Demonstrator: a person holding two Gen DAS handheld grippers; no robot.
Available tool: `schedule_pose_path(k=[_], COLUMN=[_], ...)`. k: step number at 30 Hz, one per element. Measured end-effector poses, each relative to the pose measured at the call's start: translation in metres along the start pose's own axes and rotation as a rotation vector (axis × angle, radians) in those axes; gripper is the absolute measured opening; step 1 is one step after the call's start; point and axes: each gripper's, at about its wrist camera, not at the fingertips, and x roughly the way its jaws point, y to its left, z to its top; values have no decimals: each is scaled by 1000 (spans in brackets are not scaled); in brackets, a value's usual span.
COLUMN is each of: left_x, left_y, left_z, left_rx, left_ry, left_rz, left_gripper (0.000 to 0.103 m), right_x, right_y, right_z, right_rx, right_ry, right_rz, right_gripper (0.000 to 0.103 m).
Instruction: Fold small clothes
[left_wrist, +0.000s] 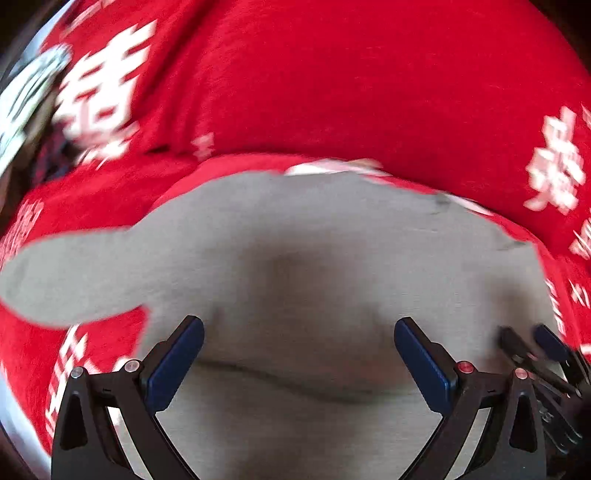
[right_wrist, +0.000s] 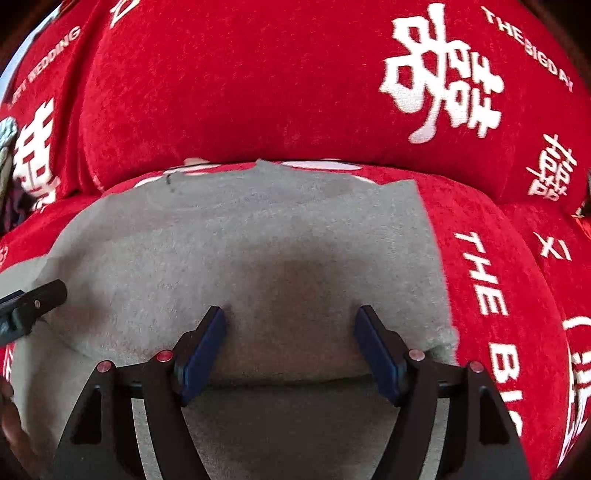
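A grey garment (left_wrist: 303, 236) lies spread flat on a red cover with white characters (left_wrist: 332, 85), directly under and ahead of both grippers. The left gripper (left_wrist: 299, 365) hangs over it with jaws wide apart, nothing between them. The right gripper (right_wrist: 290, 350) hangs just beside it, jaws likewise apart and empty, over the cloth's near fold.
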Motion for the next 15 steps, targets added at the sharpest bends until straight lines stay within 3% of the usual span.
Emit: schedule_pose_path(k=[2, 4, 5, 8, 12, 15], left_x=[5, 20, 32, 30, 31, 30], left_y=[-18, -23, -18, -1, -7, -5], left_z=[-1, -5, -8, -6, -13, -14], left_rx=[64, 91, 81, 7, 53, 40], left_ry=[1, 28, 62, 42, 25, 15], left_rz=[-12, 24, 36, -39, 8, 1], left_gripper=[103, 103, 103, 103, 103, 103], right_x=[2, 10, 14, 33, 64, 82], right_y=[-4, -11, -15, -26, -37, -48], right_z=[5, 14, 20, 43, 69, 87], right_rx=[7, 16, 33, 82, 136, 188], right_ry=[4, 29, 36, 93, 164, 200], right_rz=[-30, -78, -91, -123, -138, -137], right_gripper=[76, 76, 76, 76, 85, 94])
